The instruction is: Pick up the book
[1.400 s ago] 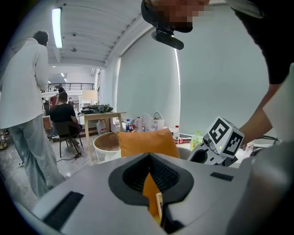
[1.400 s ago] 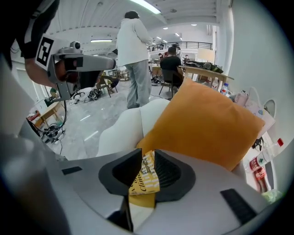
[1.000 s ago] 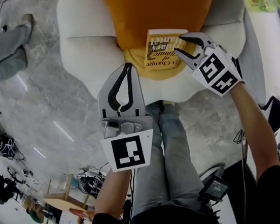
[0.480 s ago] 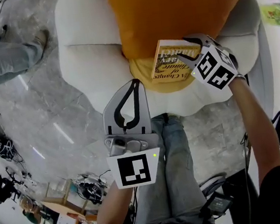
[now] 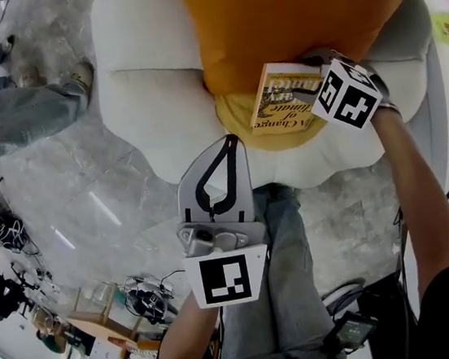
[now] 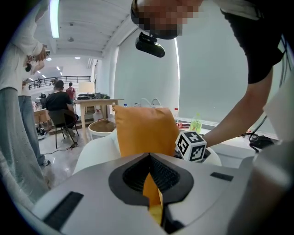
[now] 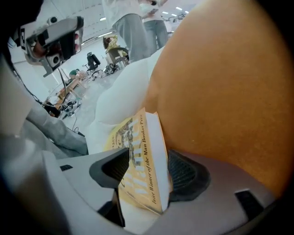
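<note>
White chair (image 5: 157, 101) carries an orange cushion (image 5: 292, 9), and the book (image 5: 279, 97) stands on edge against the cushion. Right gripper (image 5: 305, 78) straddles the book, jaws opening. Left gripper (image 5: 228, 145) hangs closed, empty, near the chair's front.
</note>
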The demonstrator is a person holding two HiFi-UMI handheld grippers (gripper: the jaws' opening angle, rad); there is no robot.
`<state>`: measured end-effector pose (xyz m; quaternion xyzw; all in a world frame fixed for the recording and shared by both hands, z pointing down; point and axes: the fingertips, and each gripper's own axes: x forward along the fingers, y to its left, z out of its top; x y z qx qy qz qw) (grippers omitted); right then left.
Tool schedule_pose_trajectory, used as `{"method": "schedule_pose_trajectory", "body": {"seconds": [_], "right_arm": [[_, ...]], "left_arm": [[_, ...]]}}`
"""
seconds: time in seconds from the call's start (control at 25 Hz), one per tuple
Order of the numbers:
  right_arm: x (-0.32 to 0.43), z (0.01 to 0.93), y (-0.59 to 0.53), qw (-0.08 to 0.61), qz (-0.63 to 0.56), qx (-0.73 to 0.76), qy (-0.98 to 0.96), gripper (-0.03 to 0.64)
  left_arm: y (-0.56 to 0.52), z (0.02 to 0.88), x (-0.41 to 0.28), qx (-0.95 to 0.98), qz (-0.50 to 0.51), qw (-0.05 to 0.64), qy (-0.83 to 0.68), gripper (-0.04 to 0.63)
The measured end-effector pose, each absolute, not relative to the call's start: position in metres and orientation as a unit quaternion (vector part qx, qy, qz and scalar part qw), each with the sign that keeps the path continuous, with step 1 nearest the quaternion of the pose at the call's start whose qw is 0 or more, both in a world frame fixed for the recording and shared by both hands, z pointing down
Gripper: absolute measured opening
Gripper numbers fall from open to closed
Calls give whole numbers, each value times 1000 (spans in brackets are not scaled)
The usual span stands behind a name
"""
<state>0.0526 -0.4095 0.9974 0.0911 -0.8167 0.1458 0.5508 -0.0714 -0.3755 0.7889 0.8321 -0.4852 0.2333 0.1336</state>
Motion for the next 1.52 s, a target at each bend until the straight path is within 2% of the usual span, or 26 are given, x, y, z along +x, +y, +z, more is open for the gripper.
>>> {"method": "schedule_pose_trajectory", "body": {"seconds": [0.16,0.32,0.48,0.76,1.32,1.52], "right_arm": [[50,996,-399,567,157,50,-807,264],[40,954,-358,564,225,-64,-792,221],[41,960,-306,605,206,-147,-755,221],[30,992,-289,601,196,-84,-770,176],[34,980,-270,630,158,-2,-760,152],[40,938,-283,588,203,43,-782,152]], "left_arm": [[-374,786,-74,832,234,132,-485,11],[-368,778,-76,834,235,128,-482,11],[-368,767,-76,834,239,125,-482,11],[-371,753,-80,840,226,109,-482,11],[-342,725,-66,842,222,120,-478,11],[-327,704,-62,845,221,110,-474,11]]}}
